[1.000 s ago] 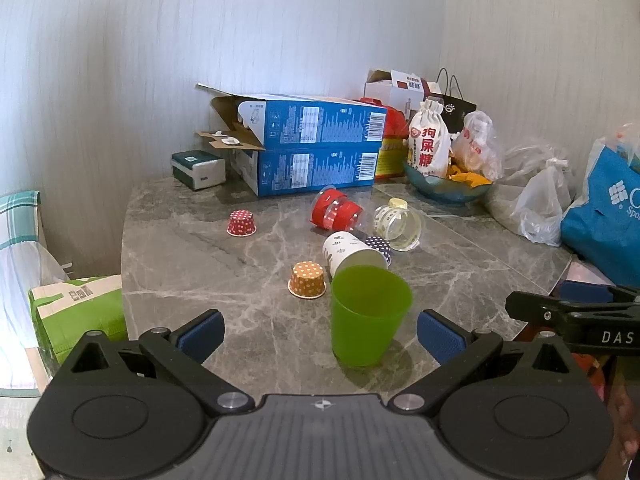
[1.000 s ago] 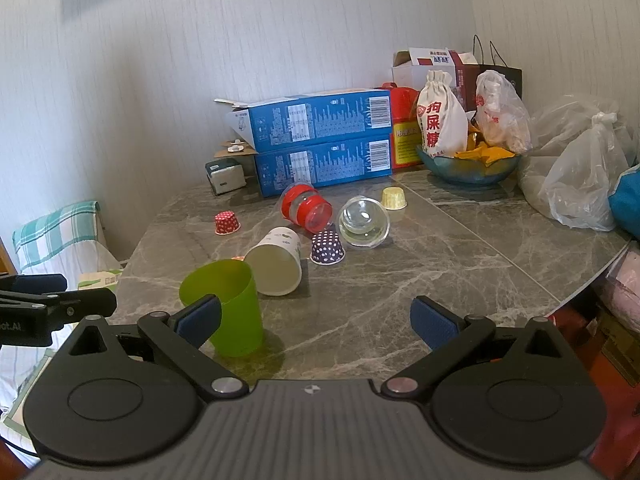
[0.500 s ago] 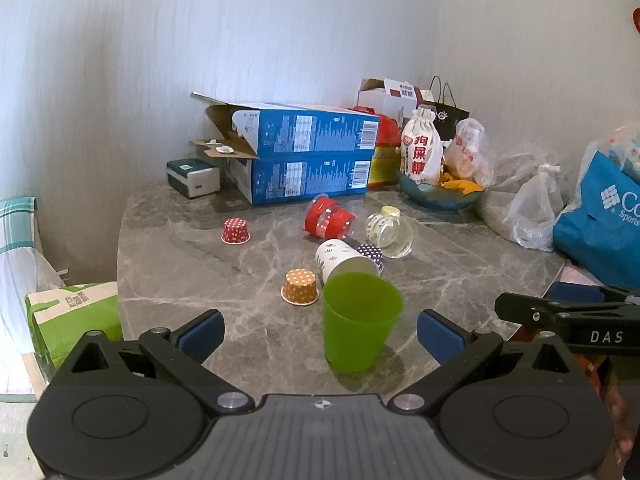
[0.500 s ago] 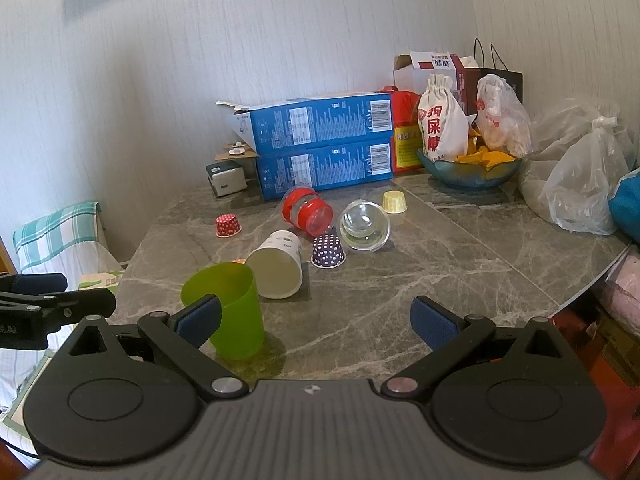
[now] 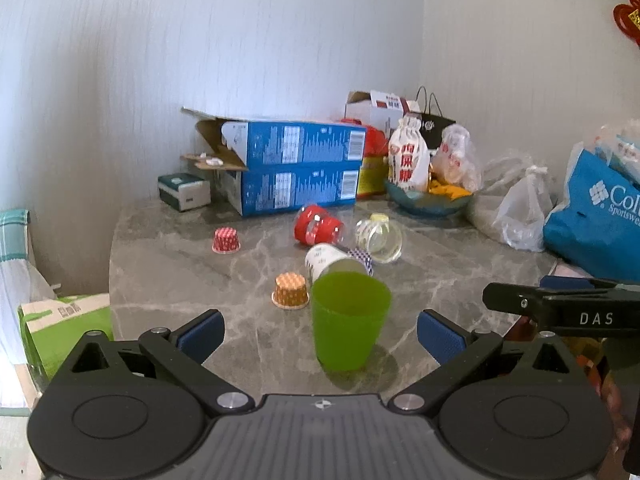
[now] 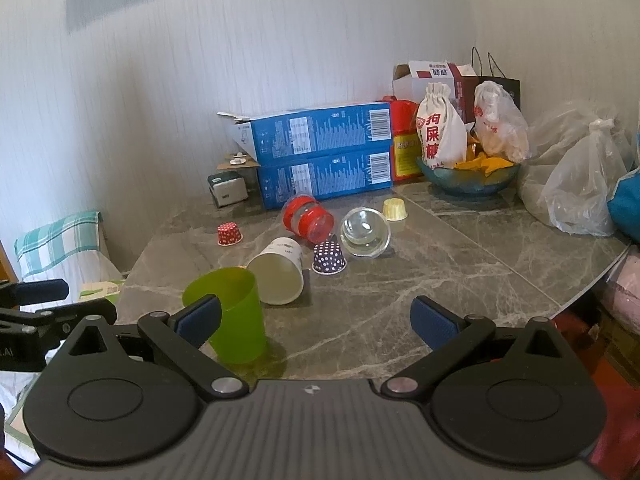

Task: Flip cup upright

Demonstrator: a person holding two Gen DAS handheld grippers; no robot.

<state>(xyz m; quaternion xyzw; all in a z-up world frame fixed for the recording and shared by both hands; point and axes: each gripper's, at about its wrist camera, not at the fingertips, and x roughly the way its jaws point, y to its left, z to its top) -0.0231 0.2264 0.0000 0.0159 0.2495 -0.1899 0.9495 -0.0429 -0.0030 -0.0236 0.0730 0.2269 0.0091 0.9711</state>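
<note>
A green plastic cup (image 5: 349, 320) stands upright near the table's front edge; it also shows in the right wrist view (image 6: 232, 316). My left gripper (image 5: 320, 332) is open and empty, back from the cup with its fingers either side. My right gripper (image 6: 316, 318) is open and empty, to the cup's right. A white paper cup (image 6: 280, 274) lies on its side behind the green cup. A red cup (image 6: 308, 220) and a clear glass cup (image 6: 365, 233) also lie on their sides.
Small paper cupcake liners sit mouth down: orange (image 5: 291, 291), red dotted (image 6: 229, 234), dark dotted (image 6: 329, 258), yellow (image 6: 394, 209). Blue boxes (image 6: 324, 156), a bowl (image 6: 468, 178) and plastic bags (image 6: 576, 192) line the back and right. The marble table (image 6: 440, 272) ends at front right.
Both grippers have drawn back and up from the table. The green cup stands where it was and looks smaller and lower in the left wrist view.
</note>
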